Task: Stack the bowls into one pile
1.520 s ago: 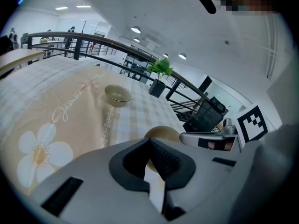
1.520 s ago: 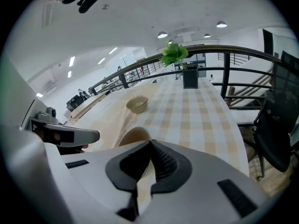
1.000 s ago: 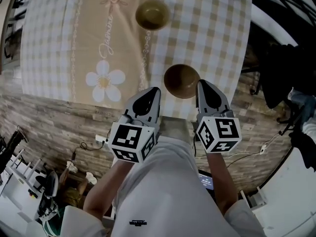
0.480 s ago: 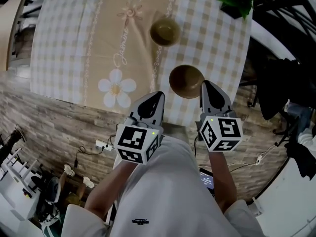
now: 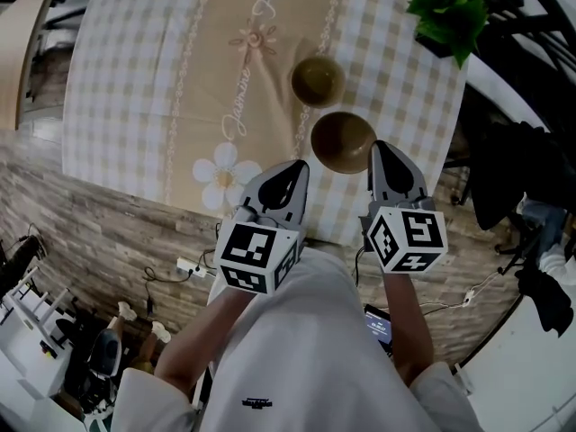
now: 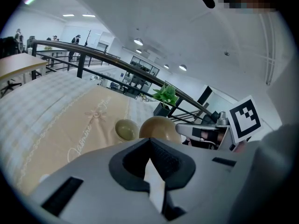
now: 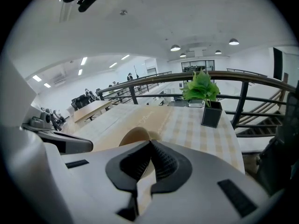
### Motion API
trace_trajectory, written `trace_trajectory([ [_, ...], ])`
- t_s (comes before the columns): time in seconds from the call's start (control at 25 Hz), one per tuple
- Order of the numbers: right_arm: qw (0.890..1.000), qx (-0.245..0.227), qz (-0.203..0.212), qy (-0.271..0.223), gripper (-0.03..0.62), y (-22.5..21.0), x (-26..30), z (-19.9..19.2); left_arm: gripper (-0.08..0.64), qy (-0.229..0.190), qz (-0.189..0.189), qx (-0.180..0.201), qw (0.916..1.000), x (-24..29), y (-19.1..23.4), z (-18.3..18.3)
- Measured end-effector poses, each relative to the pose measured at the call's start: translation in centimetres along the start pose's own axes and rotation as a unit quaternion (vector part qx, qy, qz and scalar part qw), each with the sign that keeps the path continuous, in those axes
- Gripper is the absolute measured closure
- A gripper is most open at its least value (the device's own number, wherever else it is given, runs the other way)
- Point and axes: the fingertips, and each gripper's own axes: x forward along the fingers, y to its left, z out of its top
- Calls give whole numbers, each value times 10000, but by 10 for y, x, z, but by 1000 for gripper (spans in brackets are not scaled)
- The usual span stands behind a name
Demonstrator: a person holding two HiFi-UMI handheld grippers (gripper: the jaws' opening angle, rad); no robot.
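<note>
Two bowls sit on a checked tablecloth (image 5: 135, 61). The small olive bowl (image 5: 318, 81) (image 6: 126, 129) stands farther in. A wider brown bowl (image 5: 343, 141) (image 6: 159, 127) (image 7: 133, 136) is just in front of it, nearly touching. My right gripper (image 5: 382, 151) (image 7: 149, 143) is shut on the brown bowl's right rim, and a tan sliver of the rim shows between its jaws. My left gripper (image 5: 293, 166) (image 6: 150, 141) is shut on nothing and hovers at the table's near edge, left of the brown bowl.
A potted green plant (image 5: 450, 16) (image 7: 202, 90) stands at the table's far right corner by a dark railing. The cloth's beige centre strip carries a white flower print (image 5: 223, 171). Below the near edge are a brick-pattern floor and cables.
The right gripper has carried the brown bowl forward, so the gap to the olive bowl has closed to almost nothing. The left gripper has stayed shut beside it.
</note>
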Motion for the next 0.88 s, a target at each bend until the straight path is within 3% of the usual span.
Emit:
trace_trajectory([
  [0.36,9999,96,11,102,555,1,54,19,540,105,13,-60,9999,33,37,28],
  [0.88,9993,52,102,345,555,0,120,22,540,342,97,-349,9988,73,88,36],
])
